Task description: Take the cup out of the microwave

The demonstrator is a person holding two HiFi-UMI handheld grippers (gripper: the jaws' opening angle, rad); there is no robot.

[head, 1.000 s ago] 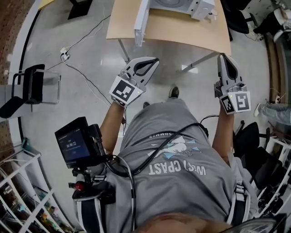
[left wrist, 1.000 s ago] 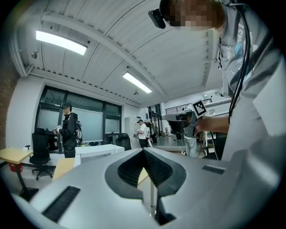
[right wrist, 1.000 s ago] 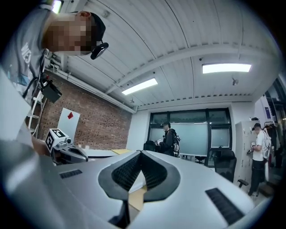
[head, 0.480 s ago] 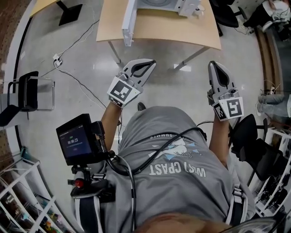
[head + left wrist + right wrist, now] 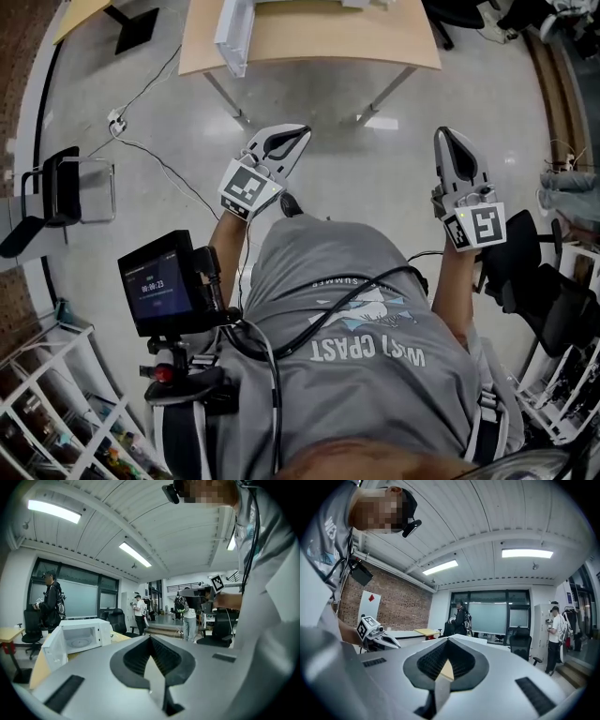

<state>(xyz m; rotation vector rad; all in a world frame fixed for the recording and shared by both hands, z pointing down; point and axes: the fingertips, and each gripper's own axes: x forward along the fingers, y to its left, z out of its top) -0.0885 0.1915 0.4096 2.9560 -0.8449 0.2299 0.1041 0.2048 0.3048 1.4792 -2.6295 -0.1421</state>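
Standing on open floor (image 5: 375, 187), well apart from the tabletop (image 5: 309, 47) that carries the microwave (image 5: 86, 634).

- Left claw (image 5: 298, 134): jaws brought together at the tips, nothing between them. Held out ahead of my chest, roughly level, aimed toward the tabletop.
- Right claw (image 5: 450, 139): also closed tip to tip and empty. Held at about the same height, well apart from the left.
- I judge both are carried closed because there is nothing to grip at this range. Keeping them forward and level leaves them ready to open on the approach.

Microwave: its door (image 5: 52, 651) stands swung wide open toward me. That suits the task, as the cavity is exposed and no claw has to deal with the door first.

Cup: I cannot make it out in any view. From the left gripper view the cavity shows only a pale round turntable (image 5: 80, 642). The microwave is small and distant there, so a cup could be inside and too small to tell. In the head view only the door edge and the tabletop show, not the interior.

Judgement: the task is at the approach stage, with the reach into the cavity not yet begun. Next, one claw needs to be within reach of the opening and opened before entry.
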